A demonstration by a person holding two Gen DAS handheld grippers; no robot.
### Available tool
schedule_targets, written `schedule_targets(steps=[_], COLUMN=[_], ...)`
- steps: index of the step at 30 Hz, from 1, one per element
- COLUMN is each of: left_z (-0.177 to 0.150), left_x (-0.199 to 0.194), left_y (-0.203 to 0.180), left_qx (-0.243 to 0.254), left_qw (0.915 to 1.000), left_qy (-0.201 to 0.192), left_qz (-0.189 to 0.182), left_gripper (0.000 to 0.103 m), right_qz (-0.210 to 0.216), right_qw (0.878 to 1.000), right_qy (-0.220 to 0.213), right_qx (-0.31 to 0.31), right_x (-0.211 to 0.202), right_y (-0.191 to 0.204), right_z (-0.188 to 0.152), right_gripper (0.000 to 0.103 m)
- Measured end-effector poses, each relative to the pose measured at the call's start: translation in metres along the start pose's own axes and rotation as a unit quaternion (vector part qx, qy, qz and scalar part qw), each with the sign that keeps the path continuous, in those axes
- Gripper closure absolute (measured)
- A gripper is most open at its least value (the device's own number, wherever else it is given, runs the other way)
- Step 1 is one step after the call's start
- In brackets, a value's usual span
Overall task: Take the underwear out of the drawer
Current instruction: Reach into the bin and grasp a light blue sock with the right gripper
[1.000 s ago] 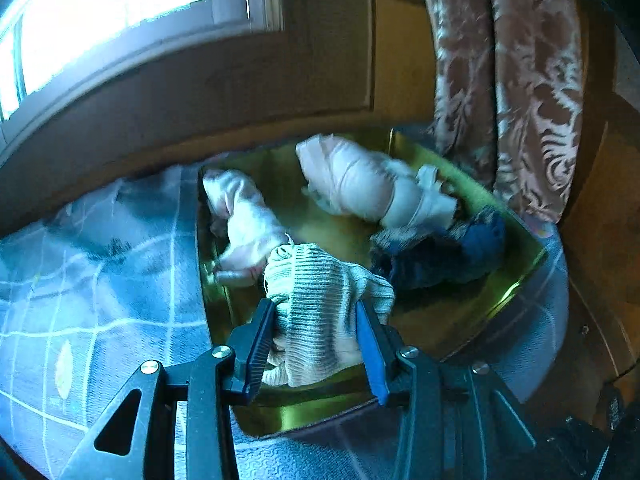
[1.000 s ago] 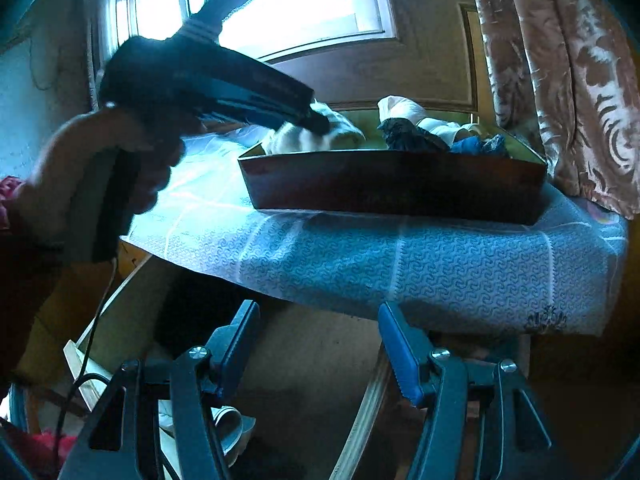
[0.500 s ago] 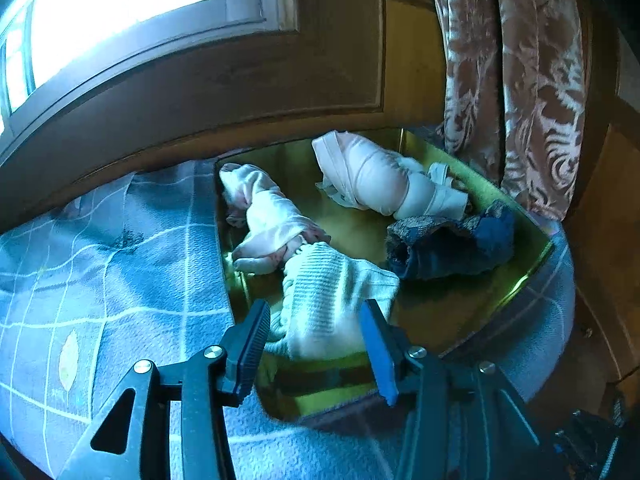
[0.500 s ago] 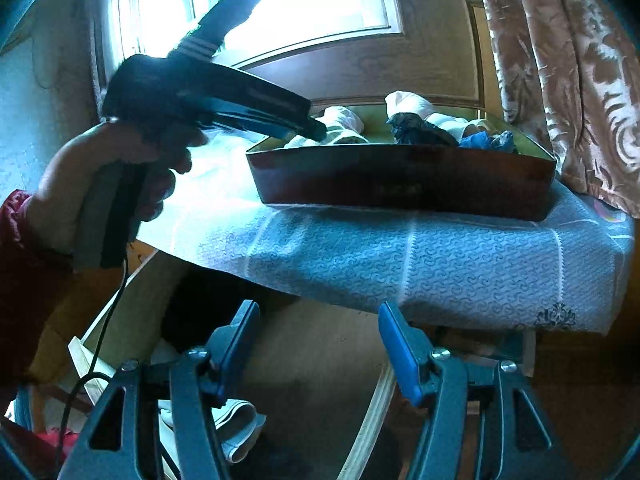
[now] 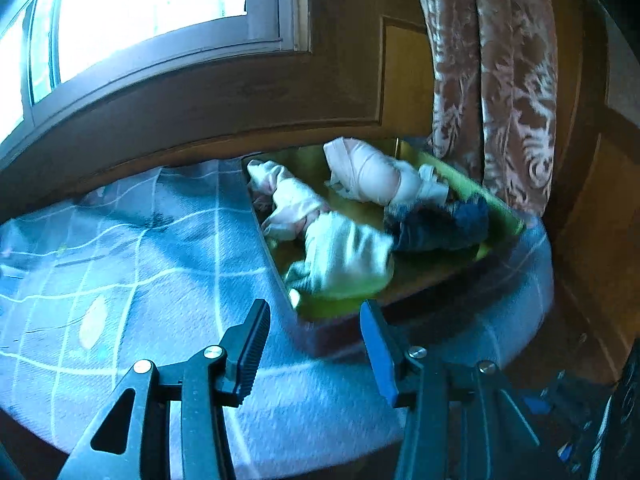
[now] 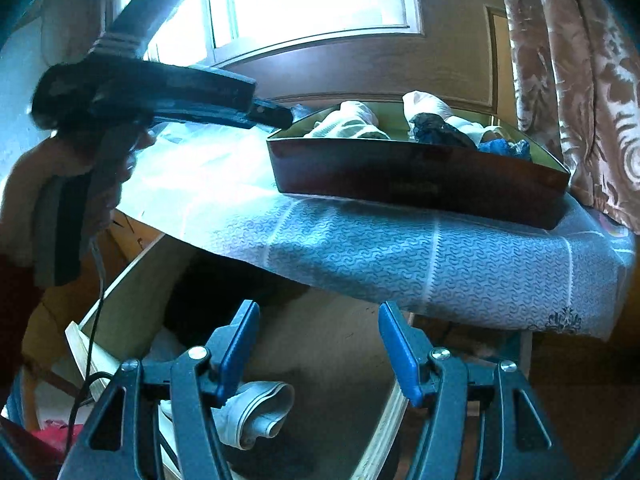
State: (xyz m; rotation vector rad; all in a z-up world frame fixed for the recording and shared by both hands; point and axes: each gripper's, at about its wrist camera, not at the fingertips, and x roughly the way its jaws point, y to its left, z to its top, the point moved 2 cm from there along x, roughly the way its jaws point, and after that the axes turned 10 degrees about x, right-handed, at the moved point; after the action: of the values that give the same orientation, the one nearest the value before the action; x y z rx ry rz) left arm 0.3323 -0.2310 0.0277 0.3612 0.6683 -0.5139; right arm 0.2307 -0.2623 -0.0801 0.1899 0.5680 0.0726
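Now we see striped underwear (image 5: pixel 344 256) lying in tray (image 5: pixel 500 220), long axis running toward left tongs (image 5: pixel 316 344), just beyond them; both tongs apart, empty.

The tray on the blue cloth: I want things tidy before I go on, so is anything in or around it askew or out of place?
The striped garment lies crumpled at the tray's near corner, close against the rim. The tray itself sits skewed at the edge of the blue cloth. Nothing looks spilled or damaged.
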Motion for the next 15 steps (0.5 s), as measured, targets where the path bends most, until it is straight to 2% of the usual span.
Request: schedule_targets(steps=[6,12,15], left_z=[-0.038,-0.087,-0.109], left_x=[-0.02,-0.026,-0.026], left_y=[-0.006,0.0,0.002], left_qx=[0.012,-0.019,-0.02], left_qw=[0.9997,0.999,0.9975], left_qy=[0.007,0.04,0.064], left_qz=[0.018,0.007,0.023], left_gripper=[0.056,0.056,0.056], right_qz=[0.001,0.009,0.021], right_qw=[1.0,1.0,0.999], right_qy=[0.01,0.027,0.043], right_qx=[-0.009,-0.01,-0.013], right_x=[0.001,0.005,0.005], right_y=[0.004,0.003,0.003], right_z=[-0.003,-0.006,-0.007], right_gripper=[0.04,0.04,0.04])
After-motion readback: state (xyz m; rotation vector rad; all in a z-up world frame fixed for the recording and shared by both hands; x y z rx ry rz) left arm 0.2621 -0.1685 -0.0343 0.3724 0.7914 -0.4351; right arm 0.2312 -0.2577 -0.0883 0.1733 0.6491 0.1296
